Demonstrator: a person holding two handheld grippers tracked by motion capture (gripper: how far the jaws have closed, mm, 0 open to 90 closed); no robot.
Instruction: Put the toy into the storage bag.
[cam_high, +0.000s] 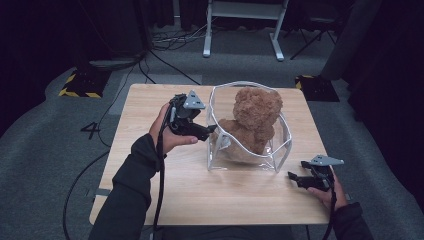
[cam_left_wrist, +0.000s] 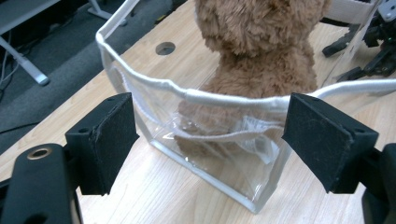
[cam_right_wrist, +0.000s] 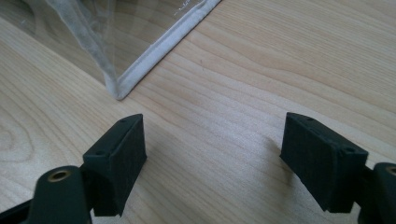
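A brown teddy bear (cam_high: 256, 119) sits upright inside a clear plastic bag (cam_high: 240, 159) with white trim, in the middle of the wooden table. My left gripper (cam_high: 212, 131) is open at the bag's left side, level with its rim. In the left gripper view the bag's white rim (cam_left_wrist: 154, 85) runs across just ahead of the wide jaws, the bear (cam_left_wrist: 261, 56) behind it, and nothing is pinched. My right gripper (cam_high: 293, 176) rests open low at the table's right front. Bare wood lies between its pads (cam_right_wrist: 126, 154), and the bag's bottom corner (cam_right_wrist: 122, 88) is a little ahead.
The table (cam_high: 150, 200) has free wood at the front and left, and a round hole (cam_left_wrist: 165, 48) near its far edge. Behind it on the grey floor stand white desk legs (cam_high: 206, 30), a yellow-black striped base (cam_high: 80, 86) and loose cables (cam_high: 170, 40).
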